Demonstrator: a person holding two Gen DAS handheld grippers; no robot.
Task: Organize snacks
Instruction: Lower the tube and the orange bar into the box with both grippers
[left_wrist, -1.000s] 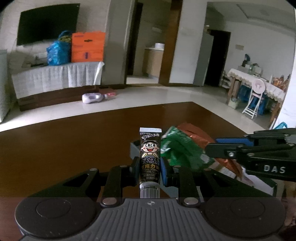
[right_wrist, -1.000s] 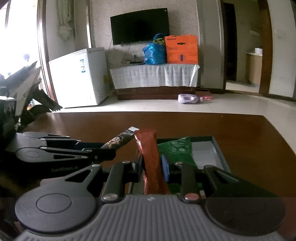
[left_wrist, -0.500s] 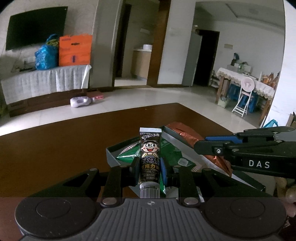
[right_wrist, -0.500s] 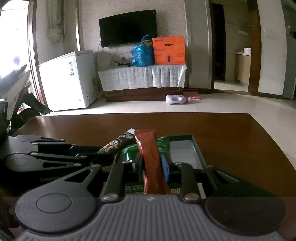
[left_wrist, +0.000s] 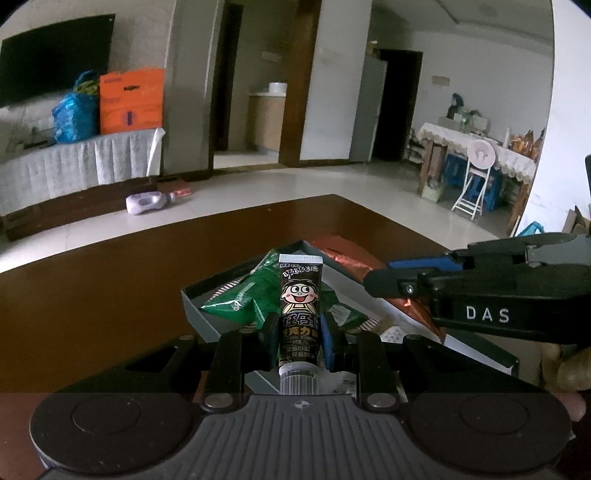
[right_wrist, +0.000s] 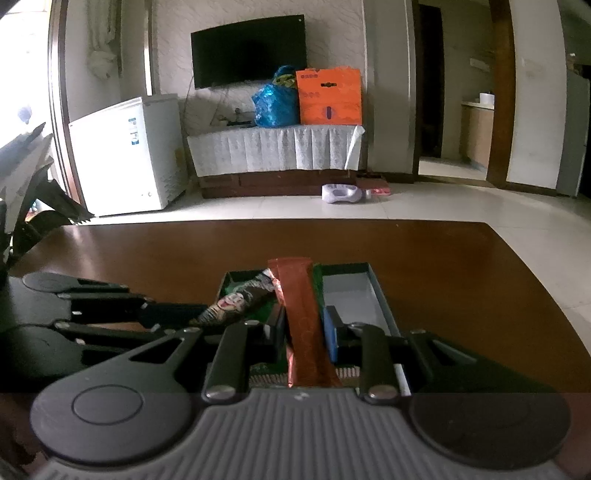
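Both sets of jaws clamped — left gripper (left_wrist: 299, 334) on the upright black tube (left_wrist: 300, 310), right gripper (right_wrist: 304, 328) on the orange packet (right_wrist: 301, 314) — both long axes pointing forward over the grey box (right_wrist: 380, 301) mid-frame.

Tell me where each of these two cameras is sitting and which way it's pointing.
Left wrist view: rides the left claw, looking forward and down over the shallow grey box toward a doorway; its pads clamp a black cartoon-face tube; the right claw enters from the right.
Right wrist view: rides the right claw, facing the wall-mounted black TV; it grips a copper-red foil packet; the left claw enters from the left.
Shared: box, tube, packet, brown wooden table.
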